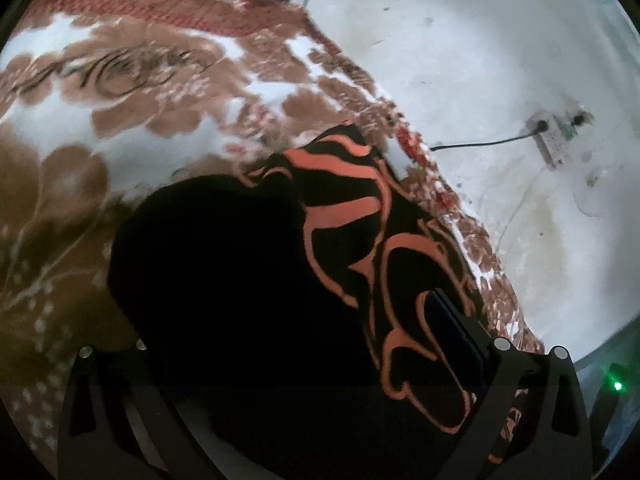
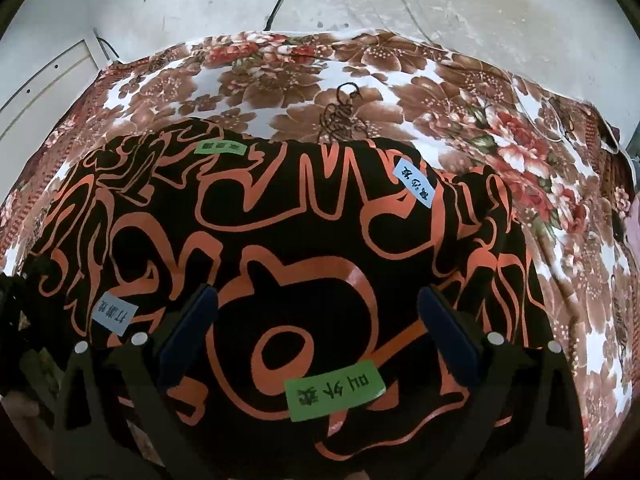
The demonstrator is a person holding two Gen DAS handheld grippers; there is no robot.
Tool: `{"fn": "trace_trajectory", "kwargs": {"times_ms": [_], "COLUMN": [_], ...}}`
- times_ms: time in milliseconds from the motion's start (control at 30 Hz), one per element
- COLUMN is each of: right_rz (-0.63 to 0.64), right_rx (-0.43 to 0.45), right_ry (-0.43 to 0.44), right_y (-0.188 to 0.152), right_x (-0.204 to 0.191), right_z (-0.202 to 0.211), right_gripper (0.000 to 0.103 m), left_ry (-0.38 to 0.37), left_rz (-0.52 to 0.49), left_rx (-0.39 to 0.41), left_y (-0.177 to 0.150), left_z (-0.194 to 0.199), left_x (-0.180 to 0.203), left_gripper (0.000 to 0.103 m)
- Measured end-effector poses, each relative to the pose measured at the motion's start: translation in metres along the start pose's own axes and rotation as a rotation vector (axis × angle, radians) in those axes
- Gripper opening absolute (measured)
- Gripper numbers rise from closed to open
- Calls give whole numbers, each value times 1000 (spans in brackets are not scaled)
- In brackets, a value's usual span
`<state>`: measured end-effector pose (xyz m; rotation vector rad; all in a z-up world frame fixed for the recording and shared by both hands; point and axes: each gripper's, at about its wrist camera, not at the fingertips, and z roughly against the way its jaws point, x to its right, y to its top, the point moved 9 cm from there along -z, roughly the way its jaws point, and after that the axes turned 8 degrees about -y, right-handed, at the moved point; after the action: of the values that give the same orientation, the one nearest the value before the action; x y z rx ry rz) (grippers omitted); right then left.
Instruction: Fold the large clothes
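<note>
On the bed, over one floral blanket (image 2: 460, 92), lies one black garment with orange swirls (image 2: 280, 216), spread flat and covering most of the near half of the blanket. Printed patches on the garment, counted: four, two green (image 2: 335, 395) and two pale blue (image 2: 414, 182) (characters not legible enough to transcribe).

Right gripper (image 2: 318, 322): both fingers (image 2: 450, 332) spread wide over the cloth, nothing between them.

Left gripper (image 1: 280, 332): only one finger (image 1: 456, 332) shows, at right; the other is lost behind a raised fold of the same garment (image 1: 360, 216), which fills the gap. Whether the fingers are clenched on it, I cannot tell.

Far right in the left view: one socket strip (image 1: 554, 136) on the white wall (image 1: 460, 48), with two black plugs seated in it and one cable (image 1: 480, 144) seen leading off.
</note>
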<state>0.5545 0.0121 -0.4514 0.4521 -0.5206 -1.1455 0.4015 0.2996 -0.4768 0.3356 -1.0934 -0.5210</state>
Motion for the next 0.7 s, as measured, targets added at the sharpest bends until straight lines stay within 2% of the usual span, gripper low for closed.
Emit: {"fn": "trace_trajectory", "kwargs": {"times_ms": [67, 133, 167, 267, 333, 400, 467, 533, 633, 700], "right_rz": [3, -1, -10, -39, -41, -38, -39, -37, -26, -21], "right_rx": [-8, -19, -28, -46, -47, -49, -42, -29, -33, -49], "right_ry": [-1, -10, -17, -20, -34, -55, -84, -129, -168, -185], "right_y": [-1, -3, -4, -5, -3, -3, -2, -2, -4, -7], "right_x": [-1, -1, 1, 2, 2, 1, 2, 7, 10, 11], "right_z": [-4, -8, -11, -16, -18, -19, -18, -17, -21, -27], "right_gripper": [98, 98, 98, 98, 98, 98, 98, 98, 98, 98], "left_ry": [9, 56, 55, 112, 109, 100, 124, 120, 124, 135], "left_rz": [-37, 3, 13, 15, 34, 22, -20, -36, -55, -48], "left_rx": [-6, -2, 7, 20, 18, 4, -15, -22, -42, -82], "left_y": [1, 2, 4, 11, 14, 12, 4, -2, -3, -2], "left_z": [-3, -5, -5, -12, -17, -17, -13, -10, -13, -18], "left_x": [-2, -23, -26, -23, -17, -13, -17, -22, -23, -24], "left_gripper": [98, 97, 97, 97, 97, 91, 73, 65, 62, 59]}}
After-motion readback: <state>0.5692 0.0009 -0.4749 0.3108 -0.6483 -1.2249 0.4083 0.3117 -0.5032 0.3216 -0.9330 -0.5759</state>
